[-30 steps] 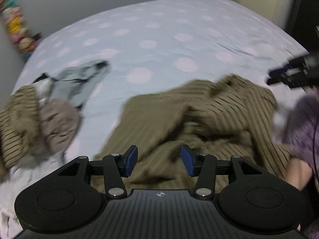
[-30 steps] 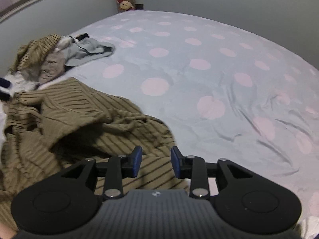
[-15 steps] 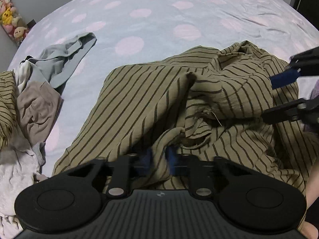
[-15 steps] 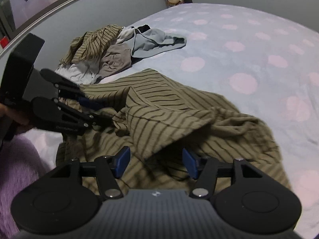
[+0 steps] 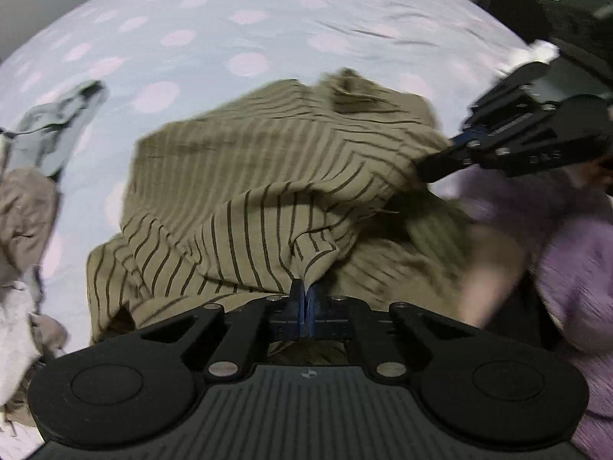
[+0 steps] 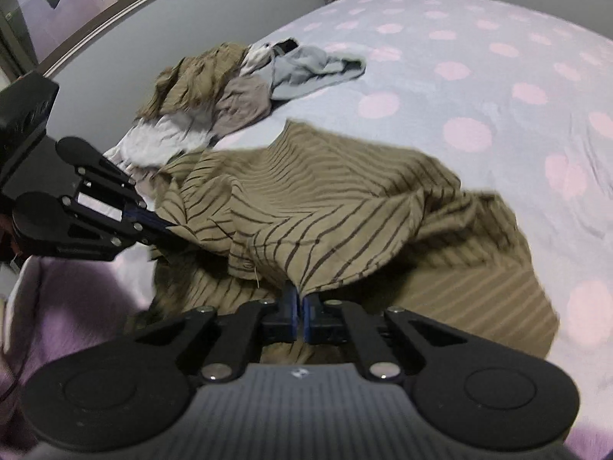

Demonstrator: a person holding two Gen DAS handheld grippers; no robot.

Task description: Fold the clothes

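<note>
Left wrist view: left gripper (image 5: 302,299) and right gripper (image 6: 300,303) each pinch the shirt (image 5: 268,176), bunched ahead of both jaws on the bed (image 6: 479,88); soft, light cloth, best held by edges.

Left gripper (image 5: 303,299) sits bottom centre with its blue pads pinched tight on an edge of the olive-brown shirt with dark stripes (image 5: 268,176), so the fabric tents up off the pale blue bedsheet with pink polka dots (image 5: 245,19). The right gripper (image 5: 433,165) comes in from the right edge, black linkage and a bit of blue showing, its tip pressed into the same shirt's far right edge. Heap of other clothes (image 5: 27,207) on the left, with a grey-blue garment (image 5: 53,130) on top. Fuzzy lilac sleeve (image 5: 563,245) fills the right side, all a bit blurry.
</note>
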